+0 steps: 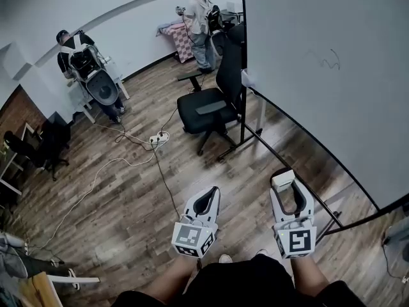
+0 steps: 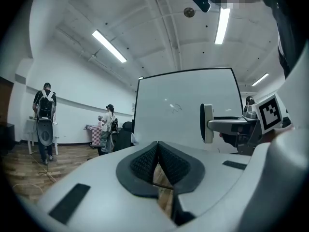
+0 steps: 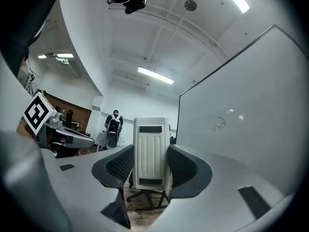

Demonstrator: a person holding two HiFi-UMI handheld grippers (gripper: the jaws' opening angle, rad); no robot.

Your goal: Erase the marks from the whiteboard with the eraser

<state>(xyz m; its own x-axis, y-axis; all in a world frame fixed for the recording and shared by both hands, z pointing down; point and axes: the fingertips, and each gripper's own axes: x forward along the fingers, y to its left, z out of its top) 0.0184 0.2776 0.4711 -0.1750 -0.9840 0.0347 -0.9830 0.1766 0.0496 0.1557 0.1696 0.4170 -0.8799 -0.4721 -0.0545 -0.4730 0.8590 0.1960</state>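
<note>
1. Wooden floor runs under a tall whiteboard on a black stand at the right; a black office chair stands just beside the board's edge; one person is by the left wall and a second person is at the far wall, both well apart from the board.
2. One small dark squiggle mark sits on the board's white face.
3. Right gripper has its jaws clamped on the eraser; it is a pale cream block, ribbed lengthwise, with a dark strip near each end, upright between the pads and rising past their tips; it is apart from the board.
4. Left gripper has its jaws pressed together with nothing between them; it hangs beside the right one, above the floor.
</note>
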